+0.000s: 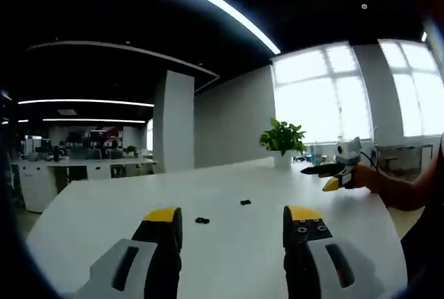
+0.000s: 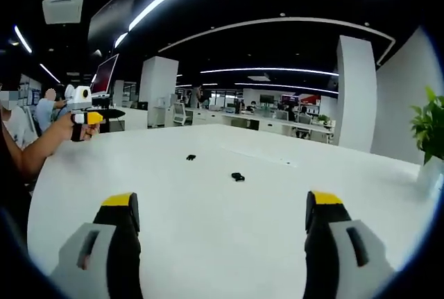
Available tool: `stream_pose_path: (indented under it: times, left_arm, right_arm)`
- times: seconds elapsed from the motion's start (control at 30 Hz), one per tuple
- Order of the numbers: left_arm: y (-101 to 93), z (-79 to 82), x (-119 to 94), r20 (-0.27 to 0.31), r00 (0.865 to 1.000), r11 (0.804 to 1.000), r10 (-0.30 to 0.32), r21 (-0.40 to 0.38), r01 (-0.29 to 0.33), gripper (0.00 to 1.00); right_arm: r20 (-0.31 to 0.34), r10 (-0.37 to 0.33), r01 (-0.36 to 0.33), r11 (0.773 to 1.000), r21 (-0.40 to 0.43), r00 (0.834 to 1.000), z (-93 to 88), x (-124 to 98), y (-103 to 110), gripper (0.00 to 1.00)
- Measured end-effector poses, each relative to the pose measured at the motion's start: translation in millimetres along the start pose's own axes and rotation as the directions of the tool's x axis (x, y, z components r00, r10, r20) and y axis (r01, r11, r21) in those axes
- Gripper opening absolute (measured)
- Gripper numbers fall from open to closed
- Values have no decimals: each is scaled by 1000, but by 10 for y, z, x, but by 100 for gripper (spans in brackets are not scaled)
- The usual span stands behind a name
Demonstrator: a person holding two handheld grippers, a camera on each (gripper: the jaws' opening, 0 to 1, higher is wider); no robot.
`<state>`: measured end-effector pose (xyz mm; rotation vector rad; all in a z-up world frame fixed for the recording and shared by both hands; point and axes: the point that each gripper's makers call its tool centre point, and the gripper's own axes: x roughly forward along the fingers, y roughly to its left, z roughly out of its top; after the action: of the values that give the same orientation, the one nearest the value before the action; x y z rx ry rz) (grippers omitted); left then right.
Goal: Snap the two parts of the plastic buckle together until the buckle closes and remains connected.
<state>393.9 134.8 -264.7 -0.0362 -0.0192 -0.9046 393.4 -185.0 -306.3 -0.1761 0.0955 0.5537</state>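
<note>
While the two buckle parts lay untouched on the white surface (image 1: 229,243), both grippers were held back from them at the near edges, apparently as a starting stance before any grasp. Seen in the left gripper view, the left gripper (image 1: 232,228) was spread wide with nothing between its jaws, and one buckle part (image 1: 202,220) lay just beyond them, the other buckle part (image 1: 245,202) a little farther and to the right, the two near each other but apart. Seen in the right gripper view, the right gripper (image 2: 222,210) was likewise wide open and empty, with both black pieces well ahead of it. A potted plant (image 1: 282,139) stood at the far edge. Neither piece was judged to be joined yet; each gripper would probably be needed for one half.
</note>
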Motion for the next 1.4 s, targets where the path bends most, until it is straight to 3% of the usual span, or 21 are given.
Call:
stream_pose_path:
  times: [0.03,0.13,0.23,0.3,0.33,0.4,0.53,0.57,0.63,0.67,0.8,0.93,1.03,1.13,1.27,1.33,1.4]
  left_arm:
    - [37,58,-3,28,999,1000,16,-16,-16,55]
    - [65,248,-48,113,993,999,33,35,-37,66]
    - [5,325,-67,151,989,1000,1,25,-5,76]
    - [-34,365,-48,176,984,1000,-14,19,11,96]
    - [-50,369,-38,180,984,1000,-13,24,9,99]
    - [-88,366,-31,175,984,999,-31,31,26,100]
    - [-99,207,33,96,995,1000,-26,15,24,99]
    - [-92,169,42,81,997,1000,-19,20,18,95]
    - [-73,-42,46,-31,999,1000,-21,22,22,73]
    - [-27,-79,54,-52,999,999,1,32,0,72]
    - [-32,91,41,35,999,999,-5,55,3,84]
    - [-94,309,-12,136,990,994,-33,108,18,74]
    - [-184,411,-46,193,978,992,-83,108,63,79]
    - [-157,345,-10,162,985,995,-55,95,40,99]
    - [-130,179,55,79,996,997,-39,68,33,100]
    - [-65,-13,82,-23,1000,995,-5,104,7,100]
    - [-10,-174,108,-102,994,988,33,153,-18,100]
  right_arm:
    - [2,-4,4,1000,0,1000,4,-4,-11,100]
    - [7,-14,14,1000,-1,1000,13,-14,-34,100]
    - [1,-8,8,1000,0,1000,2,-7,-16,100]
    - [-2,-8,8,1000,1,1000,-3,-7,-14,100]
    - [-1,-6,6,1000,2,1000,-1,-9,-12,100]
    - [0,-3,3,1000,3,1000,0,-12,-6,100]
    - [-2,1,-1,1000,1,1000,-2,-10,4,100]
    - [-4,0,0,1000,0,1000,-6,-10,2,100]
    - [-6,-1,1,1000,-2,1000,-11,-11,-2,100]
    - [-7,-2,2,1000,-3,1000,-14,-12,-6,100]
    - [-5,-3,3,1000,-4,1000,-9,-12,-8,100]
    - [-11,-2,2,1000,-6,1000,-21,-8,-5,100]
    - [-14,-1,1,1000,-5,1000,-30,-5,-1,100]
    - [-15,-1,1,1000,-5,1000,-34,-5,-5,100]
    - [-18,-1,0,1000,-5,1000,-41,-3,-4,100]
    - [-21,1,-1,1000,-4,1000,-49,1,-3,100]
    - [-27,3,-3,1000,-7,1000,-55,0,-2,100]
